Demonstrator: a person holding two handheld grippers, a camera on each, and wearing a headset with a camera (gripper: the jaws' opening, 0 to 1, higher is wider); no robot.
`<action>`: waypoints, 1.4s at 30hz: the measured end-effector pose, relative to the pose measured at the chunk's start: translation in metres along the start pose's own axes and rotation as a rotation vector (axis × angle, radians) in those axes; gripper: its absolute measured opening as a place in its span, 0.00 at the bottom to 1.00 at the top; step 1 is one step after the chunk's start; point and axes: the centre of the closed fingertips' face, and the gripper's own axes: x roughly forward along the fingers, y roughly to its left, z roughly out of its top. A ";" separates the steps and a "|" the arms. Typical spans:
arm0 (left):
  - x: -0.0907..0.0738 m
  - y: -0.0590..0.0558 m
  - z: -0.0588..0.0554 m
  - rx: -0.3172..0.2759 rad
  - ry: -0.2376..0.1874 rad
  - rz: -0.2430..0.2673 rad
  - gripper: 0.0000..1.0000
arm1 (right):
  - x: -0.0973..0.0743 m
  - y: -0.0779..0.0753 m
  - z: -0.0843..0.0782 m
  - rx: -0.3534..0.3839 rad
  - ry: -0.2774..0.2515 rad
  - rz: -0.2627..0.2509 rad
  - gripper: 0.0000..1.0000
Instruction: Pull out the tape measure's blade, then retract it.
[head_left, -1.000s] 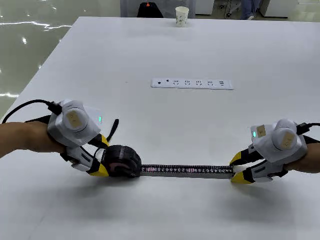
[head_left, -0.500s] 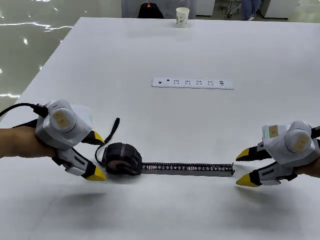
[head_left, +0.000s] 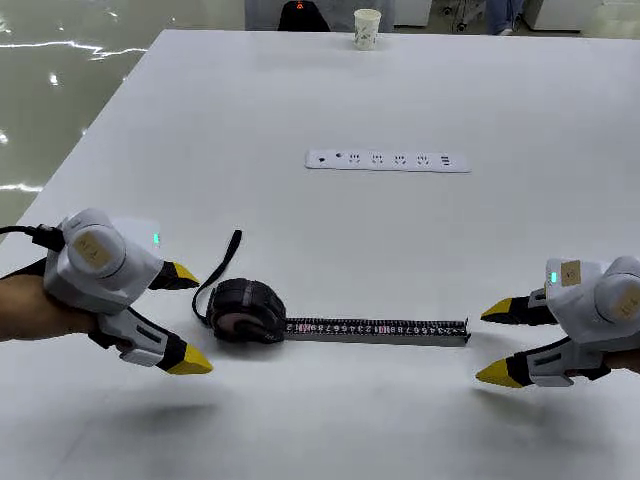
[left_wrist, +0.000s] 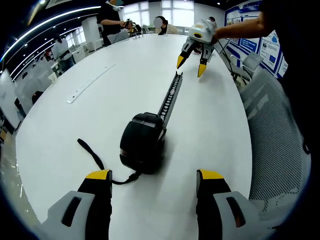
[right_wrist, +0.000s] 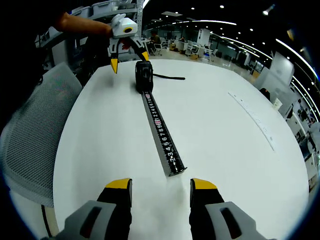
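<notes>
While spread open, gripping nothing: left gripper (head_left: 191, 317) lower left, right gripper (head_left: 495, 342) lower right; between, tape measure (head_left: 245, 310), blade (head_left: 378, 329) extended, flat on table (head_left: 400, 230).

Jaws of the right gripper (right_wrist: 161, 185) stand apart, near the free end of the extended blade (right_wrist: 161, 131). The blade lies on the white table (right_wrist: 225, 150), running to the black case (right_wrist: 144, 75) beside the left gripper (right_wrist: 128, 59).

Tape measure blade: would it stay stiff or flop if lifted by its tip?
Probably fairly stiff: the blade lies straight and unkinked. Long and thin, it may bow when lifted. Extended with nothing holding it, it seems locked, so it is unlikely to snap back.
</notes>
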 end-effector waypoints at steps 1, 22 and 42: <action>0.000 -0.002 -0.001 -0.003 -0.001 0.003 0.66 | -0.001 0.001 0.000 0.008 -0.008 -0.005 0.44; -0.015 -0.026 0.002 -0.165 -0.146 0.144 0.78 | -0.015 0.024 0.003 0.169 -0.121 -0.108 0.62; -0.024 -0.063 0.006 -0.316 -0.257 0.254 0.85 | -0.023 0.048 0.015 0.290 -0.211 -0.194 0.77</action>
